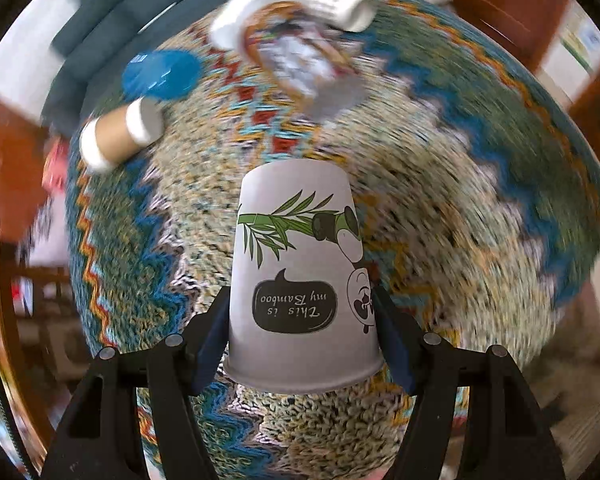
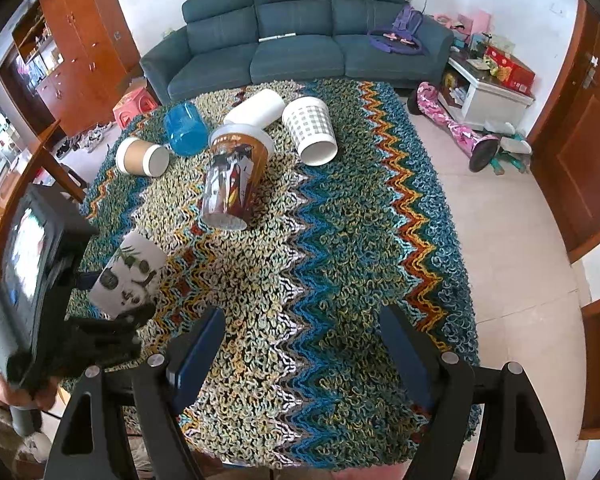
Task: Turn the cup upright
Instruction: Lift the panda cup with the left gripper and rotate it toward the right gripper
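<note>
Left gripper (image 1: 302, 320) clamped on panda-print paper cup (image 1: 300, 276) above patterned cloth (image 2: 340, 240).

The cup sat between both fingers, rim toward the camera, apparently lifted off the cloth, though blur obscured this. Farther right lay a transparent printed cup (image 2: 234, 176) and checked cup (image 2: 310, 130); the right gripper (image 2: 302, 344) gaped wide, holding nothing.

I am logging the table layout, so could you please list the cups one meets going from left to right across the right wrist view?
Panda cup held in the left gripper → brown-sleeved cup → blue cup → tall printed cup → checked white cup.
</note>
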The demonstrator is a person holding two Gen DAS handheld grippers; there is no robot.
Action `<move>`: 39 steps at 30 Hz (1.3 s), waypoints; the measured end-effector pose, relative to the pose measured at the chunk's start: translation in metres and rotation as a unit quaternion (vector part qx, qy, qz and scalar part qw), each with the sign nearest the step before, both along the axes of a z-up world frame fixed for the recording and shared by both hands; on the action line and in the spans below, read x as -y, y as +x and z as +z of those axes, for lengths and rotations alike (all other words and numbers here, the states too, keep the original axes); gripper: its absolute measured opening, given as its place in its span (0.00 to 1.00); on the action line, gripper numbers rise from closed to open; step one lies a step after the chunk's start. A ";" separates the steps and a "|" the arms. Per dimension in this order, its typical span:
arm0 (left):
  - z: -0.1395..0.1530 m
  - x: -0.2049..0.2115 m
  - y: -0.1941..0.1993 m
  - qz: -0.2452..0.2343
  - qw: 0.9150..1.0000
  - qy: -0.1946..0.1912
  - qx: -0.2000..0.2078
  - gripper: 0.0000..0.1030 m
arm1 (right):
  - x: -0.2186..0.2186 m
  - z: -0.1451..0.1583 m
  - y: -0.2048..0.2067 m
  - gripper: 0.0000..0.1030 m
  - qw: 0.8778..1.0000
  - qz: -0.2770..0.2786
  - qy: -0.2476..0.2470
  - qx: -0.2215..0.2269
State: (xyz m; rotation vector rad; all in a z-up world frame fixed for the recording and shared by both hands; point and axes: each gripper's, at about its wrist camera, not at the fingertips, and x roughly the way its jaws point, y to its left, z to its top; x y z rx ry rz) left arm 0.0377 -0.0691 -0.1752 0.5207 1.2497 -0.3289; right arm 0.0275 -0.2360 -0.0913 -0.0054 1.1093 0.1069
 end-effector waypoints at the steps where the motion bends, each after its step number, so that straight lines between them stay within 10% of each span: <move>1: 0.000 0.003 -0.007 -0.022 1.000 0.000 0.002 0.68 | 0.000 -0.003 -0.001 0.78 1.000 0.002 -0.001 -0.003; 21: -0.032 0.035 -0.057 -0.319 0.945 0.068 0.012 0.69 | 0.009 -0.047 -0.019 0.78 0.998 -0.018 -0.012 -0.066; 39: -0.038 0.040 -0.055 -0.378 0.924 0.060 0.016 0.85 | -0.002 -0.067 -0.013 0.78 0.995 -0.001 0.004 -0.095</move>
